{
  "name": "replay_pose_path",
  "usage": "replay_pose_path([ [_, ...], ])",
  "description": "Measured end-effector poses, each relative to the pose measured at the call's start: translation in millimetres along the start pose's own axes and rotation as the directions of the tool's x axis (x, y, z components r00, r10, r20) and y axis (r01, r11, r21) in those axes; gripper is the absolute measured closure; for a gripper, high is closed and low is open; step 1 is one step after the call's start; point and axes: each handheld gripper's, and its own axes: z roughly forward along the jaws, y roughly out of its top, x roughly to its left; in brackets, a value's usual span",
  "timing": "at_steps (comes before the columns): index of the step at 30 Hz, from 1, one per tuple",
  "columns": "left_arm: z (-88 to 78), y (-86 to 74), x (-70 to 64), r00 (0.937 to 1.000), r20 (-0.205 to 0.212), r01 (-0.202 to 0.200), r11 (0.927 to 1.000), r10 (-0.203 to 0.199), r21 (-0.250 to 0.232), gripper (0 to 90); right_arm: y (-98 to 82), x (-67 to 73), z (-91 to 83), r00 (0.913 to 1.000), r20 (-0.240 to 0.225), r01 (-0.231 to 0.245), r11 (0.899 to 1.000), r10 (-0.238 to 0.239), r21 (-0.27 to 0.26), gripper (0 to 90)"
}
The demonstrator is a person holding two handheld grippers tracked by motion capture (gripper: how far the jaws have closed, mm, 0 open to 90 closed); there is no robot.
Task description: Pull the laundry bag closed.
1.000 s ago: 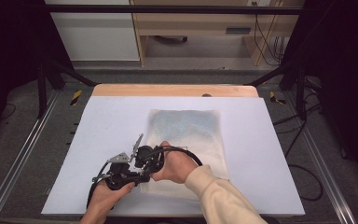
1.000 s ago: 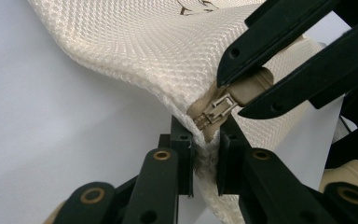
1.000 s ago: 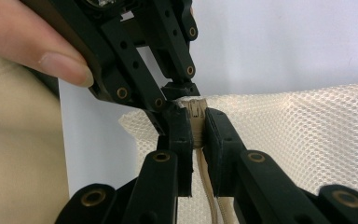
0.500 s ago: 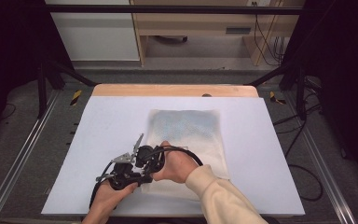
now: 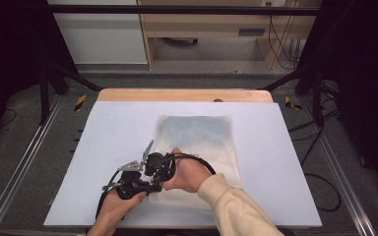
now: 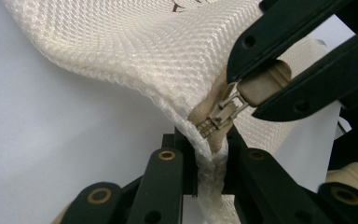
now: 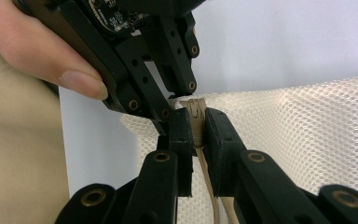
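Table [image 5: 285, 162]: white sheet over a wooden top; a strip of bare wood shows along the far edge.

Mesh bag [image 5: 197, 135]: cream netting pouch, lying flat on the table right of centre. Near-left corner is lifted off the surface where the two tools meet. Seen close in the left gripper view [image 6: 135, 51] and the right gripper view [image 7: 307, 126].

Handling, bag: judged very light and limp. The netting drapes and curls where raised, so it will not hold shape and will drag along unless pinned. Open weave could snag on a jaw edge. Not fragile.

Left gripper [image 5: 139, 181]: held in the person's left hand at the bag's near-left corner. In the left gripper view [image 6: 210, 154] its jaws are closed tight on the seamed edge of the bag, just below the slider.

Right gripper [image 5: 158, 167]: held in the person's right hand, hard against the left tool. In the left gripper view [image 6: 261, 88] it enters from the upper right, jaws clamped on the pull tab.

Zipper [image 6: 216, 119]: tan tape with a metal slider at the corner seam, between the two tools.

Pull tab [image 6: 263, 84]: small flat tan tag hanging from the slider. Best hold for moving the slider; judged stiff enough to pinch firmly, but small, so a shallow bite could slip.

Hold points, judged: seam edge for anchoring, tab for pulling. Loose netting makes a poor grip.
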Motion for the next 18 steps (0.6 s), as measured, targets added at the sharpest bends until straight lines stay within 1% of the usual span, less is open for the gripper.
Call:
replay_pose_path([
  [6, -0.4, 0.3, -0.5, 1.0, -0.002, -0.002, 1.0, 0.002, 0.0, 83.9, -0.8, 0.6, 0.5, 1.0, 0.006, 0.001, 1.0, -0.001, 0.005, 82.2],
  [13, -0.8, 0.7, -1.7, 0.9999, -0.012, -0.006, 1.0, 0.006, -0.003, 84.2, -3.4, 1.3, 4.3, 0.9999, 0.013, 0.008, 0.999, -0.008, 0.036, 82.2],
  [18, -0.9, 1.0, -2.7, 0.9999, -0.014, -0.008, 1.0, 0.008, -0.005, 84.4, -3.9, 1.7, 4.9, 0.9997, 0.018, 0.013, 0.999, -0.014, 0.049, 82.3],
])
